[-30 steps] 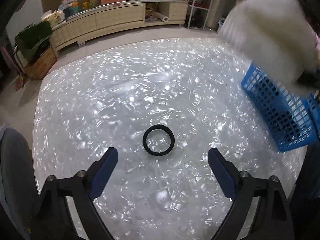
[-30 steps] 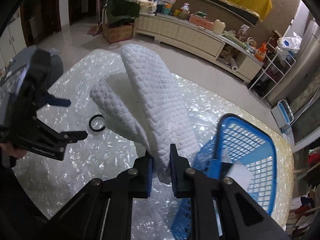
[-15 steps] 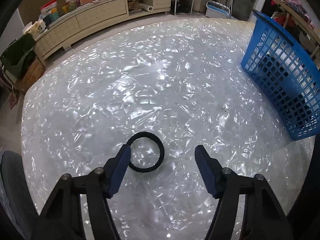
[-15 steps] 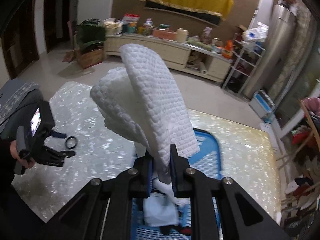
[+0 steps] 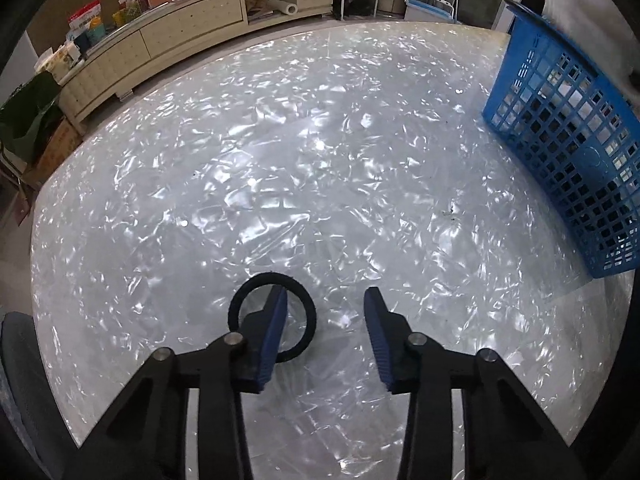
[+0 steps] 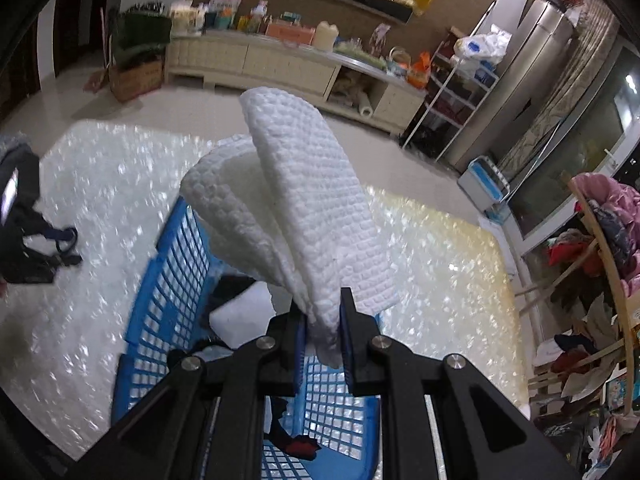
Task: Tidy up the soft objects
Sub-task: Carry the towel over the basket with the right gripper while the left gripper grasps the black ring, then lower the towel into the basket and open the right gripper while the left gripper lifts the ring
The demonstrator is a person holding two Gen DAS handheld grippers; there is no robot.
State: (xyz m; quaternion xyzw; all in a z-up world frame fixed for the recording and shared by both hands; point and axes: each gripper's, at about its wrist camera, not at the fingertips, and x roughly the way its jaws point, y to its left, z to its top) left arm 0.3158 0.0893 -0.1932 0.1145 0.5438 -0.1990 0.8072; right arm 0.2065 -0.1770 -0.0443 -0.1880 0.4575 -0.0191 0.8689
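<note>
We hold white towel pinched in right hand-held gripper, hanging right above blue basket; drop is straight down. Left hand-held gripper open, one finger inside black ring on desk, well left of basket.

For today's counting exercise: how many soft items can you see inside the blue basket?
3, perhaps more: a white folded piece on the left, dark cloth behind it, a red-and-black item near the front. The right gripper may hide others.
</note>
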